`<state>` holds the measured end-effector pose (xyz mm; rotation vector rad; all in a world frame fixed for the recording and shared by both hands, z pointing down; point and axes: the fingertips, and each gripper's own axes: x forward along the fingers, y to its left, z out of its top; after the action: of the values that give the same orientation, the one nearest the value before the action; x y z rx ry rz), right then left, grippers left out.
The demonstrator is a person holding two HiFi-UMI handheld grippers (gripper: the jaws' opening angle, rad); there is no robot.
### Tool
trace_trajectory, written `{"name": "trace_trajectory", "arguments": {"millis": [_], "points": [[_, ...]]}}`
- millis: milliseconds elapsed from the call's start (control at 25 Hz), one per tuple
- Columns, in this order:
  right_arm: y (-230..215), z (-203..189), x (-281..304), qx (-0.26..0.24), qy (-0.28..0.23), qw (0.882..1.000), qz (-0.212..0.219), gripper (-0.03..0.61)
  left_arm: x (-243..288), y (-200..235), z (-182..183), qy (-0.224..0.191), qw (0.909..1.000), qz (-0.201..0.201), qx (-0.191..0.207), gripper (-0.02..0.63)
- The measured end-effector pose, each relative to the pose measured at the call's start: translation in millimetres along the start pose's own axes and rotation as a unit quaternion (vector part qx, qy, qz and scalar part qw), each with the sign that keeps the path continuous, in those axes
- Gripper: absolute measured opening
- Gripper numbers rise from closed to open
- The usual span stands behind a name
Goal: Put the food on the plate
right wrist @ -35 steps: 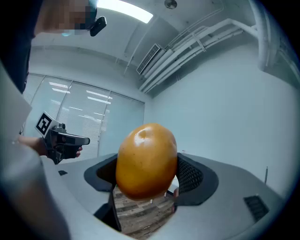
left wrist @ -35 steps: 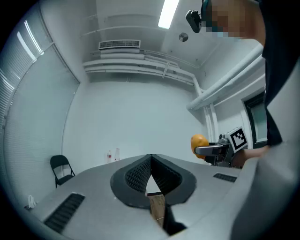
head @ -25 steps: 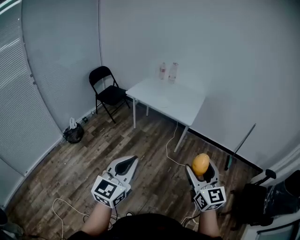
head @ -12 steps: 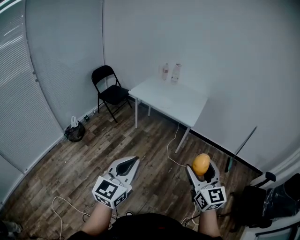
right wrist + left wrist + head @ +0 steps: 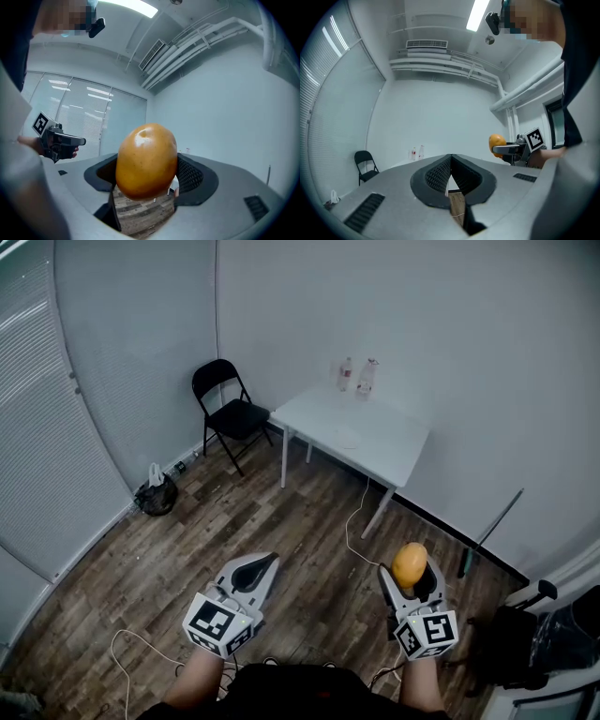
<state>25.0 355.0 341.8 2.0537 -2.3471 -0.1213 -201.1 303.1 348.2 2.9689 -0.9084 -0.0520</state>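
Observation:
My right gripper [image 5: 412,570] is shut on an orange-yellow fruit [image 5: 410,564], held up in front of me above the wooden floor. In the right gripper view the fruit [image 5: 146,160] fills the gap between the jaws. My left gripper [image 5: 251,571] is shut with nothing in it; its jaws meet at the tip [image 5: 450,157]. From the left gripper view the fruit [image 5: 497,143] shows at the right in the other gripper. A white plate [image 5: 346,438] lies on the white table [image 5: 375,446] far ahead against the wall.
Two bottles [image 5: 357,377] stand at the table's back edge. A black folding chair [image 5: 230,413] stands left of the table. A dark bag [image 5: 155,495] sits by the left wall. Cables [image 5: 354,526] run over the floor. Dark equipment [image 5: 525,643] stands at the lower right.
The table, chair and bottles have shifted to the right and slightly up in the head view. Both grippers keep their pose, the fruit still held.

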Motion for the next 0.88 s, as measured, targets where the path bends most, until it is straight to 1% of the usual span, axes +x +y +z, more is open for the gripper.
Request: {"name": "trace_trajectory", "arguments": {"millis": [200, 360, 560, 680, 880], "points": [[21, -10, 13, -0.004, 0.018, 1.000, -0.005, 0.367, -10, 28, -13, 0.004, 0.9998, -0.007, -0.017, 0.020], [10, -18, 30, 0.001, 0.031, 0.999, -0.007, 0.367, 4, 39, -21, 0.010, 0.9997, -0.011, -0.020, 0.020], [-4, -18, 65, 0.000, 0.024, 1.000, 0.003, 0.367, 25, 59, -24, 0.018, 0.9994, -0.007, -0.030, 0.020], [-18, -23, 90, 0.007, 0.018, 1.000, 0.012, 0.367, 49, 72, -26, 0.021, 0.9994, 0.002, -0.028, 0.020], [-59, -17, 139, 0.004, 0.006, 1.000, 0.025, 0.367, 114, 85, -13, 0.019, 0.9997, 0.000, -0.012, 0.020]]}}
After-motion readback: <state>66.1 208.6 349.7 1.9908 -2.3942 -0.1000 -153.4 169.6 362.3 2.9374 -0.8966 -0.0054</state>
